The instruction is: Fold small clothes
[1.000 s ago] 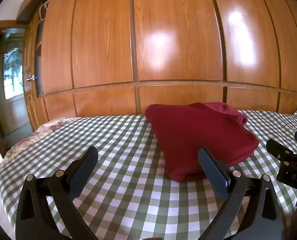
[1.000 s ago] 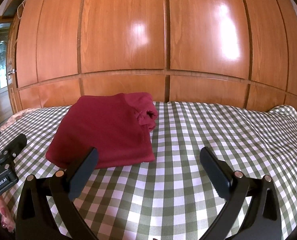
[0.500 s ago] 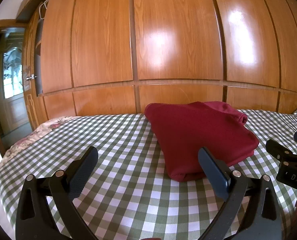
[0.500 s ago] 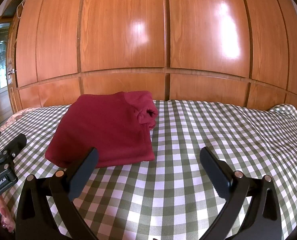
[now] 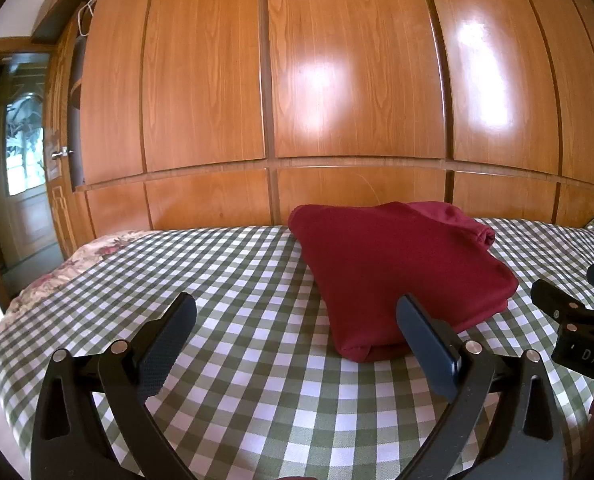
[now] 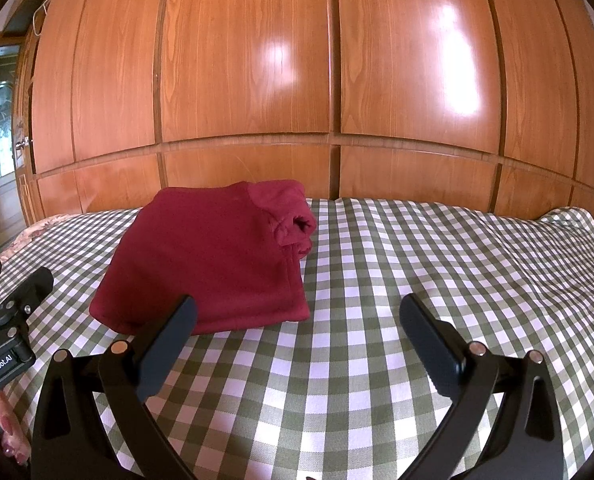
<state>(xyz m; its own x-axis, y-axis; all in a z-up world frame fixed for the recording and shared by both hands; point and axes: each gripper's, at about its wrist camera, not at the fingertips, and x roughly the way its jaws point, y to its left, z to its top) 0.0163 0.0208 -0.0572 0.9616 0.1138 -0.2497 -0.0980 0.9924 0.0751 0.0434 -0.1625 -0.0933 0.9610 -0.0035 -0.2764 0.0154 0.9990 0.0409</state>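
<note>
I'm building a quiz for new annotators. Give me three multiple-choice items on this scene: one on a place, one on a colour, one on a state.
1. Where does the garment lie?
A. on the checked bedspread
B. on the floor
C. hung on the wardrobe

2. What colour is the garment?
A. blue
B. dark red
C. white

3. How is the right gripper?
A. shut on the garment
B. shut on nothing
C. open, holding nothing

Answers:
1 A: it rests flat on the green and white checks.
2 B: the whole folded bundle is dark red in both views.
3 C: its fingers stand wide apart with only bedspread between them; the left gripper is open too.
</note>
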